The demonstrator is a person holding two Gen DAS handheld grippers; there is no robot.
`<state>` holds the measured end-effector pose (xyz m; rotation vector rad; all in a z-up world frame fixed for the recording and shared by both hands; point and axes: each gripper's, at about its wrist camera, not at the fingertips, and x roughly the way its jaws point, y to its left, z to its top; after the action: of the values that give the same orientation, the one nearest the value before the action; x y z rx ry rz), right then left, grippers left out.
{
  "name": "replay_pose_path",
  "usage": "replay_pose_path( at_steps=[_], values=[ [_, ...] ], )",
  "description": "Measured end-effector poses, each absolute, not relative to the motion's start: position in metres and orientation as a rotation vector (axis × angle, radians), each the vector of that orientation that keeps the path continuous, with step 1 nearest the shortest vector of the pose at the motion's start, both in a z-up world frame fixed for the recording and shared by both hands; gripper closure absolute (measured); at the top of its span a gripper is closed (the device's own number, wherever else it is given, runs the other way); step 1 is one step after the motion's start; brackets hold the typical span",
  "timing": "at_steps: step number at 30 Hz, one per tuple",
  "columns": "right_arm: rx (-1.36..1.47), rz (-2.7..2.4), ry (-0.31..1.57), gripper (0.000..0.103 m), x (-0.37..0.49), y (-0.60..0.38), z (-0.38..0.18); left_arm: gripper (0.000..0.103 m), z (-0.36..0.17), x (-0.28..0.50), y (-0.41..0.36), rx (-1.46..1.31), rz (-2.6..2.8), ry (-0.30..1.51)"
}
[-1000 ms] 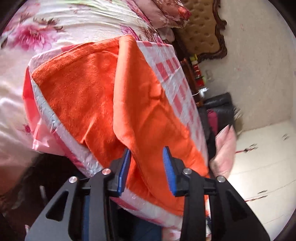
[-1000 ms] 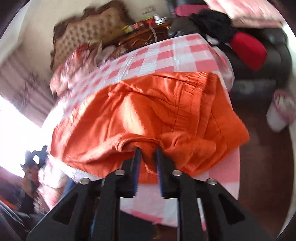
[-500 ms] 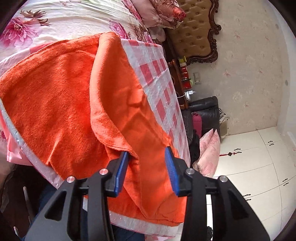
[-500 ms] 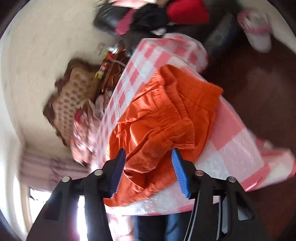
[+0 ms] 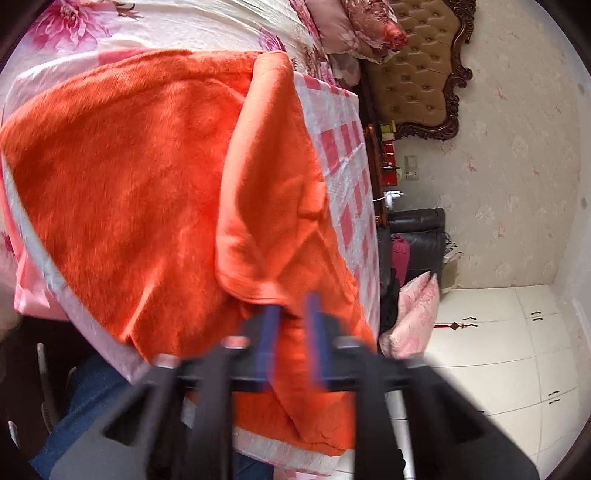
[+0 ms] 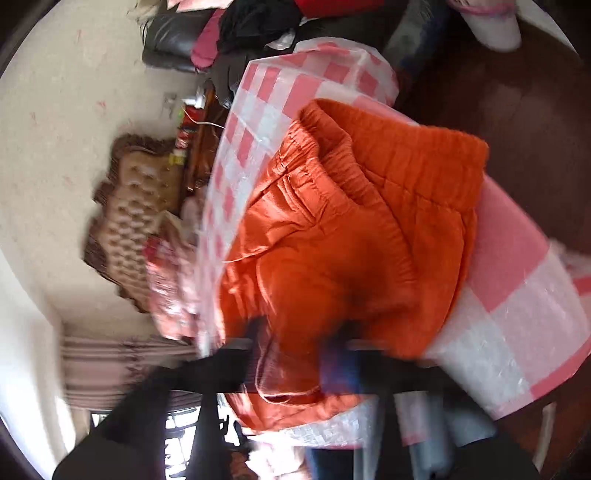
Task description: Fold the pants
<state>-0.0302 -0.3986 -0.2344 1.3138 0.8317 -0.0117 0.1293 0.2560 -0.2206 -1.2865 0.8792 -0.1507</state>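
Orange fleece pants (image 5: 129, 184) lie spread on a table covered by a pink-and-white checked cloth (image 5: 343, 166), with one leg folded over the other. My left gripper (image 5: 291, 321) is at the near edge of the folded leg, shut on a ridge of its fabric. In the right wrist view the pants (image 6: 351, 240) show their elastic waistband (image 6: 399, 147) at the far end. My right gripper (image 6: 291, 347) is blurred and its jaws are closing on a bunch of orange fabric at the near edge, which fills the gap between them.
A floral bed sheet (image 5: 166, 22) and a tufted brown headboard (image 5: 417, 74) lie beyond the table. A black sofa (image 5: 417, 236) piled with clothes and a pink pillow (image 5: 413, 314) stand to the side. A person's jeans leg (image 5: 85, 406) is below the table edge.
The left jaws have narrowed onto the folded leg's edge. The right gripper rolled, opened wide, then dropped and closed on the fabric near the table's front edge.
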Motion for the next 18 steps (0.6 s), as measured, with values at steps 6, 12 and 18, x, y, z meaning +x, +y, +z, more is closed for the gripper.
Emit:
replay_pose_path(
  at_steps=[6, 12, 18],
  values=[
    [0.857, -0.091, 0.718, 0.094, -0.002, -0.39, -0.141, 0.101, -0.103, 0.164, 0.241, -0.797, -0.059, 0.764],
    [0.653, -0.268, 0.817, 0.094, -0.011, -0.378, -0.152, 0.101, -0.125, 0.11, 0.216, -0.632, 0.025, 0.942],
    [0.539, -0.329, 0.964, 0.094, -0.023, -0.361, -0.202, 0.095, -0.175, 0.082, 0.242, -0.812, 0.005, 0.978]
  ],
)
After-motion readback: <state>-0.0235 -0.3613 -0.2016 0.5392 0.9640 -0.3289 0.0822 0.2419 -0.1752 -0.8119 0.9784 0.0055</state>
